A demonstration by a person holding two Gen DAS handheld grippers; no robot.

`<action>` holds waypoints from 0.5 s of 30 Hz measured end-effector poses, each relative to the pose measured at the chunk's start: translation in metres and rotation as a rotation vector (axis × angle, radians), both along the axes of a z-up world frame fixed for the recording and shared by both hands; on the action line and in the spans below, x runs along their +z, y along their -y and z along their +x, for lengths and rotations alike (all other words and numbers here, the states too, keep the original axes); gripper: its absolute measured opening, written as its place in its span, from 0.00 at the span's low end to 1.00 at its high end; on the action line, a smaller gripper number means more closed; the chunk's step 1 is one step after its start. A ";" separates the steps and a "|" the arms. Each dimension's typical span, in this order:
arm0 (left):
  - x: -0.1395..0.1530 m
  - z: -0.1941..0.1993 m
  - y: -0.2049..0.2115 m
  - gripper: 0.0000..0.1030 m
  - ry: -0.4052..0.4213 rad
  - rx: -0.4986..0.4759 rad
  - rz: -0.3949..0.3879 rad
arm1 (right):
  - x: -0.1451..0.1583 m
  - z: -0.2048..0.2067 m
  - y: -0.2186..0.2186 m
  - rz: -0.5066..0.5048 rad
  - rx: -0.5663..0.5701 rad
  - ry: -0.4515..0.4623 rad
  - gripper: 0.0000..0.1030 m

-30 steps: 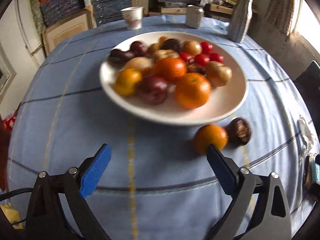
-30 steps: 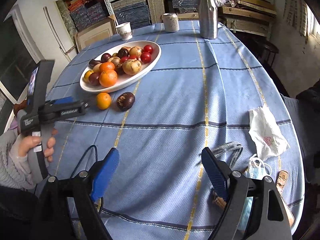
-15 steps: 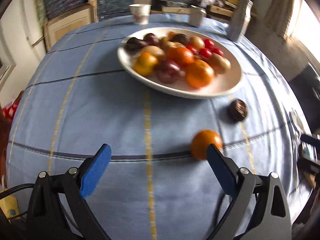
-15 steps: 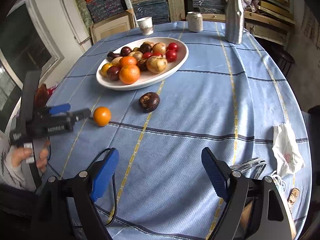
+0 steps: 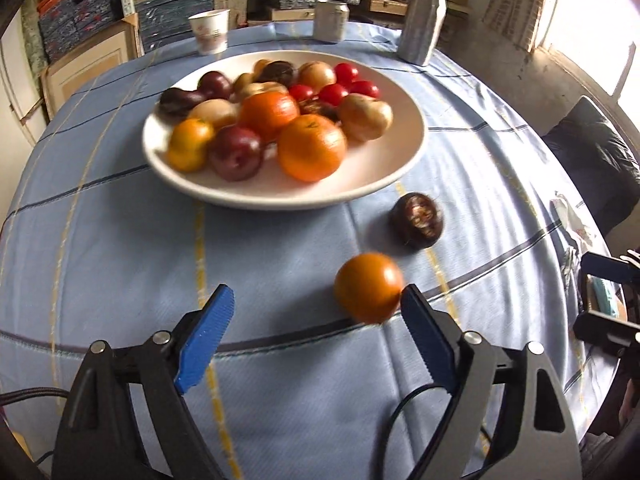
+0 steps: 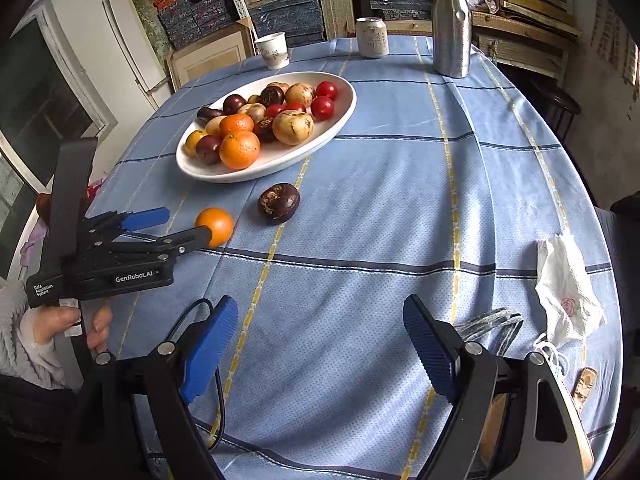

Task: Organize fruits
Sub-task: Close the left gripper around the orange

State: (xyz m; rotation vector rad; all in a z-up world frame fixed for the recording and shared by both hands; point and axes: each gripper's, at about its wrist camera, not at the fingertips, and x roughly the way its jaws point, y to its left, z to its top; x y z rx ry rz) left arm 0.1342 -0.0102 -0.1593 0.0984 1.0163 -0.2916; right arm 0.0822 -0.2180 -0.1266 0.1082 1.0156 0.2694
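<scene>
Risk first: left gripper [image 5: 312,306] is closing with the loose orange [image 5: 368,287] only against its right pad, at two o'clock, unclamped; it may roll off along the desk [image 5: 100,240]. Right gripper [image 6: 318,322] gapes empty. One dark fruit [image 5: 417,220] beyond. One plate [image 5: 404,152] at twelve: two oranges, four cherry tomatoes.
</scene>
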 end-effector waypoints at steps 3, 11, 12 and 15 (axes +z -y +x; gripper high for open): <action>-0.003 0.004 0.008 0.72 -0.018 -0.024 -0.019 | 0.000 -0.001 0.002 -0.001 -0.006 -0.001 0.83; -0.009 0.003 0.016 0.59 -0.041 -0.071 -0.044 | -0.002 0.001 0.003 -0.002 -0.009 -0.007 0.83; -0.009 0.003 0.017 0.55 -0.045 -0.073 -0.047 | -0.002 0.001 0.003 -0.002 -0.008 -0.007 0.83; -0.011 0.002 0.022 0.51 -0.052 -0.092 -0.043 | -0.001 0.001 0.003 -0.003 -0.010 -0.008 0.83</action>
